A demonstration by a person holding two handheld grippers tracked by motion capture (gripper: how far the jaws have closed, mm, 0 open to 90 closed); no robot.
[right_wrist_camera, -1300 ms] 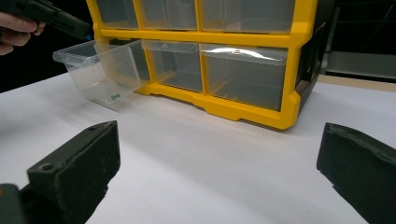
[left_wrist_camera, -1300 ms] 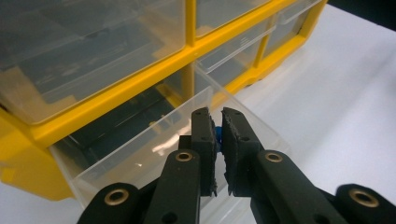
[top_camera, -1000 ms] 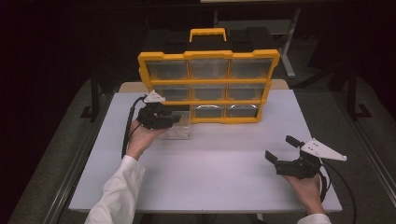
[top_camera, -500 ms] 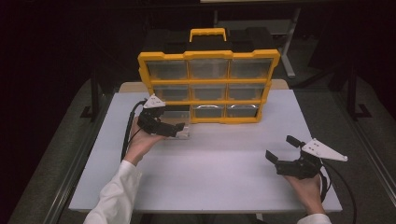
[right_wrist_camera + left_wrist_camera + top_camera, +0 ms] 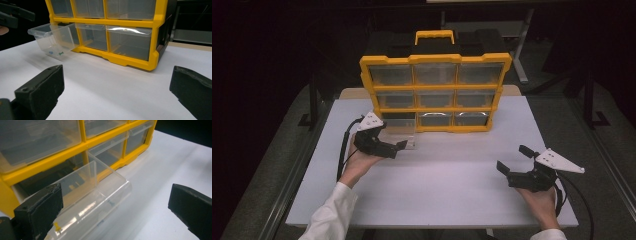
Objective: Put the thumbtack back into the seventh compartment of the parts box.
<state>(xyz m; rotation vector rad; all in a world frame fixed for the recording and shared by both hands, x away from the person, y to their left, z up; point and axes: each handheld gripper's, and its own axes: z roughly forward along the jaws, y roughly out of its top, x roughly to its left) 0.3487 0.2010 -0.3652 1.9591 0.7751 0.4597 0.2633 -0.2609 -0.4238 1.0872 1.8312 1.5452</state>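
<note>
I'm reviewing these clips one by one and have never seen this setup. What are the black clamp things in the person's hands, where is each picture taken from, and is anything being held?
There is no machine: a person holds a two-jaw hand tool in each hand. The high view looks down on the white table from above the person's side. The other two pictures come from cameras riding on each tool, looking out between its own black jaws.

At the table's back stands a yellow organiser with nine clear drawers. Its bottom left drawer, the clear drawer, is pulled out and tilts down onto the table; a few small bits lie inside.

The left gripper has just opened its jaws. They stand wide beside the drawer, not pressing on it. The right gripper rests open near the table's front right, holding nothing.
</note>
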